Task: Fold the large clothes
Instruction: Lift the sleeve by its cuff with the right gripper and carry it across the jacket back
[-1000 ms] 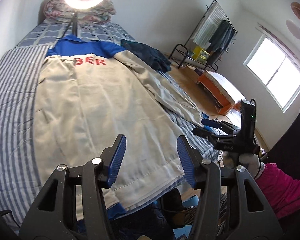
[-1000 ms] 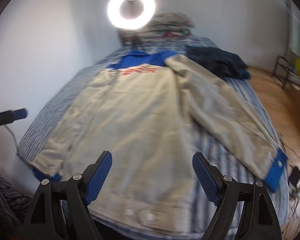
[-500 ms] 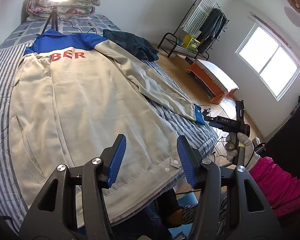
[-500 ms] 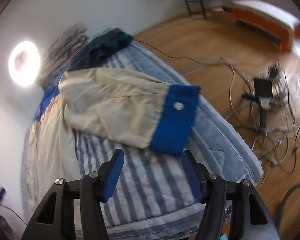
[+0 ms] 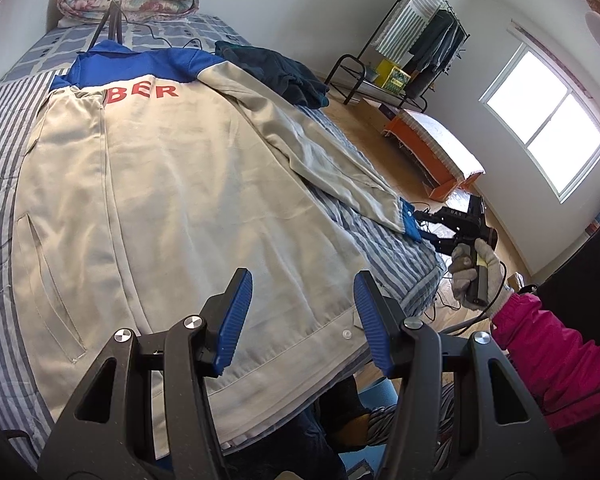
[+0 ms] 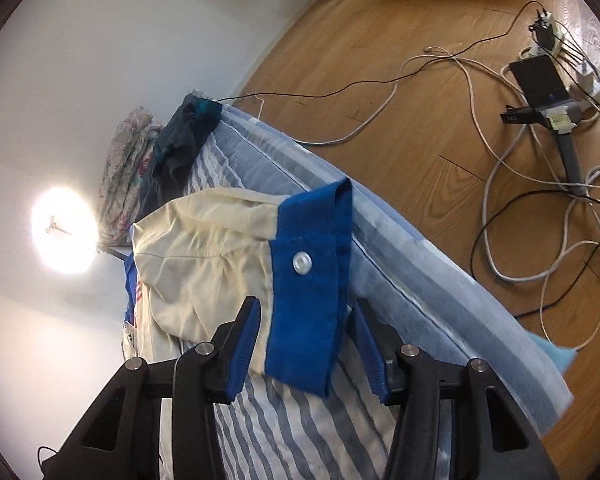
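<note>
A beige jacket [image 5: 180, 200] with a blue yoke and red letters lies back up on the striped bed [image 5: 4, 160]. Its right sleeve [image 5: 320, 152] runs out to the bed's edge and ends in a blue cuff [image 6: 308, 272] with a snap button. My right gripper [image 6: 306, 306] is at that cuff, and its jaws are closing with the cuff between them. The pads are close to the cloth but do not clearly press on it. In the left wrist view the right gripper [image 5: 420, 225] is held by a gloved hand. My left gripper [image 5: 302, 280] hovers open over the jacket's hem, holding nothing.
A dark garment [image 5: 276, 68] lies on the bed beyond the sleeve. A ring light's tripod [image 5: 112, 20] and a folded quilt [image 5: 140, 0] stand at the headboard. Cables and a power strip [image 6: 540, 80] cover the wooden floor. A clothes rack [image 5: 404, 48] and an orange bench [image 5: 432, 148] stand further off.
My right gripper swung from over the jacket's hem out to the sleeve cuff, rolled, and narrowed its jaws around the cuff. The left gripper drifted slightly over the hem and stayed open.
</note>
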Demonstrator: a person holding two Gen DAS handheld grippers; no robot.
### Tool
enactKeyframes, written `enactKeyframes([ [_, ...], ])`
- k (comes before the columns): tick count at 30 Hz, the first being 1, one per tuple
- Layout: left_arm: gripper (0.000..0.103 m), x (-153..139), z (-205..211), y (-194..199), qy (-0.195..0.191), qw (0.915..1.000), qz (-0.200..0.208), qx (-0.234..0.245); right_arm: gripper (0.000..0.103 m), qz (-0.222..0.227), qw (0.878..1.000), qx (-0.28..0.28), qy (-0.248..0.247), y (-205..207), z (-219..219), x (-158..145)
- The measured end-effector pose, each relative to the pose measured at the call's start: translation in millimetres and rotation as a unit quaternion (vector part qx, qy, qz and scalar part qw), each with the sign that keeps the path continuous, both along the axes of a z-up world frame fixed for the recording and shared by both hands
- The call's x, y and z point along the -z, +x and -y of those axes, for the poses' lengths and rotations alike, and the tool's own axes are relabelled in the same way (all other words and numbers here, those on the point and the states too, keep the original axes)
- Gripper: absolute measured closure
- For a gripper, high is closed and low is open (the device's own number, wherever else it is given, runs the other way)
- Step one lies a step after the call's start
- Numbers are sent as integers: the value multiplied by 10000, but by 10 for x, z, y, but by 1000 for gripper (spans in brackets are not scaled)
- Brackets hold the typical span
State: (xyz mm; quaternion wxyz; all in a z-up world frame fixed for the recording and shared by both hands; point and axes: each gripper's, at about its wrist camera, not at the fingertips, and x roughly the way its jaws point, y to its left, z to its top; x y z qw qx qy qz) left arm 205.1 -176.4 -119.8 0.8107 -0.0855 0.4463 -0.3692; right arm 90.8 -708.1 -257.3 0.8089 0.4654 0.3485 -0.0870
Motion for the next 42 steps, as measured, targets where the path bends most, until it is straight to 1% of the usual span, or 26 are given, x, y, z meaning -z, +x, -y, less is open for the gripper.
enactKeyframes([
  [4, 49, 62, -17, -7, 109, 9999, -27, -15, 52, 79, 9999, 66, -42, 166, 57, 17],
  [7, 49, 112, -38, -12, 165, 9998, -72, -34, 58, 155, 9998, 100, -77, 252, 77, 7],
  [9, 49, 135, -55, -8, 184, 9998, -100, -47, 72, 144, 9997, 91, -165, 297, 65, -10],
  [10, 49, 141, -63, -8, 190, 9997, -107, -60, 76, 130, 9997, 88, -209, 311, 58, -20],
  [11, 49, 141, -67, -7, 190, 9997, -106, -64, 84, 111, 9995, 77, -301, 322, 31, -48],
  [12, 49, 135, -71, -9, 187, 9998, -100, -67, 90, 76, 9990, 62, -446, 330, -6, -92],
  [14, 49, 119, -74, -14, 177, 9998, -72, -74, 95, 51, 9964, -100, -837, 355, -118, -224],
  [16, 49, 94, -78, -31, 179, 9998, -24, -82, 96, 44, 9904, -278, -1352, 367, -287, -389],
  [18, 49, 74, -79, -37, 178, 9998, 1, -85, 96, 80, 9801, -513, -1918, 373, -521, -602],
  [19, 49, 67, -81, -43, 176, 9998, 16, -84, 96, 129, 9763, -602, -2076, 364, -619, -679],
  [21, 49, 55, -86, -43, 176, 9998, 37, -84, 96, 211, 9621, -836, -2588, 348, -884, -869],
  [23, 49, 47, -96, -51, 183, 9998, 65, -93, 96, 339, 9443, -1144, -3068, 324, -1188, -1034],
  [27, 49, 39, -141, -44, 169, 9997, 80, -150, 96, 628, 9223, -1691, -3417, 247, -1690, -1190],
  [30, 49, 34, -196, -28, 152, 9996, 78, -226, 96, 762, 8985, -2197, -3724, 178, -2099, -1221],
  [32, 49, 41, -241, -5, 132, 9995, 56, -298, 96, 832, 8875, -2505, -3776, 133, -2319, -1209],
  [34, 49, 55, -281, 19, 108, 9993, 8, -369, 96, 887, 8740, -2852, -3833, 85, -2555, -1159],
  [37, 49, 95, -328, 55, 72, 9989, -78, -464, 96, 909, 8481, -3440, -3926, 5, -2916, -1036],
  [39, 49, 120, -353, 81, 60, 9986, -130, -515, 96, 862, 8261, -3830, -4043, -39, -3144, -922],
  [40, 49, 137, -369, 97, 51, 9983, -161, -551, 96, 830, 8126, -4030, -4128, -67, -3256, -853],
  [42, 49, 177, -394, 131, 1, 9977, -266, -622, 96, 752, 7936, -4400, -4134, -126, -3440, -718],
])
